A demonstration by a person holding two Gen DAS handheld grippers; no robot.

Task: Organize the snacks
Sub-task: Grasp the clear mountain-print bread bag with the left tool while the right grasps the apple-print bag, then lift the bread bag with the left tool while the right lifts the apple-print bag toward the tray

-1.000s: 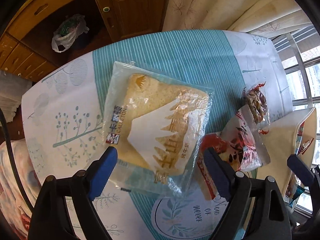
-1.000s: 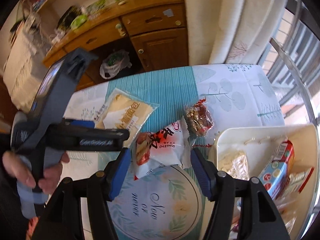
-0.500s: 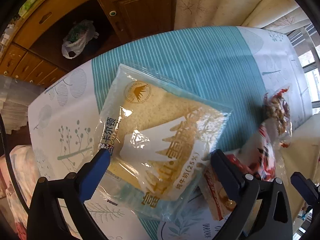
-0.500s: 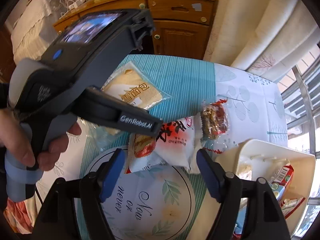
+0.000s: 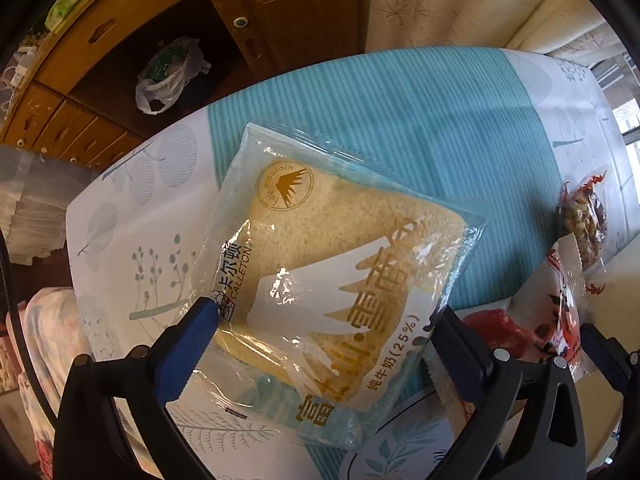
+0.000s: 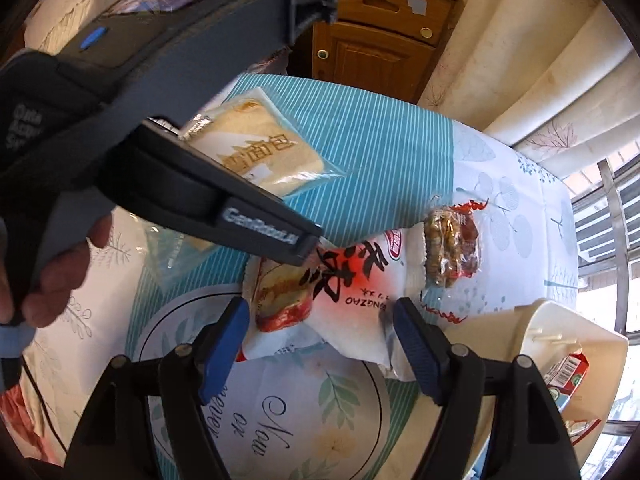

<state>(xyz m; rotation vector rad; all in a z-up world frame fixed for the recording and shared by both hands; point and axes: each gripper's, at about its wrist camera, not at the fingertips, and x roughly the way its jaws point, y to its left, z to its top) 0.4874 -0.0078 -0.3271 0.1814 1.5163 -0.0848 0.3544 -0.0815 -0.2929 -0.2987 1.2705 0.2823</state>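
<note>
A clear bag with a slice of bread (image 5: 336,260) lies on the teal-striped tablecloth; it also shows in the right wrist view (image 6: 256,156). My left gripper (image 5: 324,320) is open, its fingers on either side of the bag's near end. My right gripper (image 6: 320,320) is open around the near end of a white and red snack bag (image 6: 340,292). A small clear bag of brown snacks (image 6: 450,248) lies just beyond it. The left gripper's body (image 6: 160,128) fills the upper left of the right wrist view.
A cream basket (image 6: 568,336) with several packaged snacks stands at the right edge of the table. A wooden cabinet (image 5: 256,20) and a white plastic bag (image 5: 168,72) on the floor lie beyond the table. Curtains (image 6: 520,60) hang at the back right.
My left gripper has moved forward and down over the bread bag, which now sits between its fingers. My right gripper has come closer to the white and red bag.
</note>
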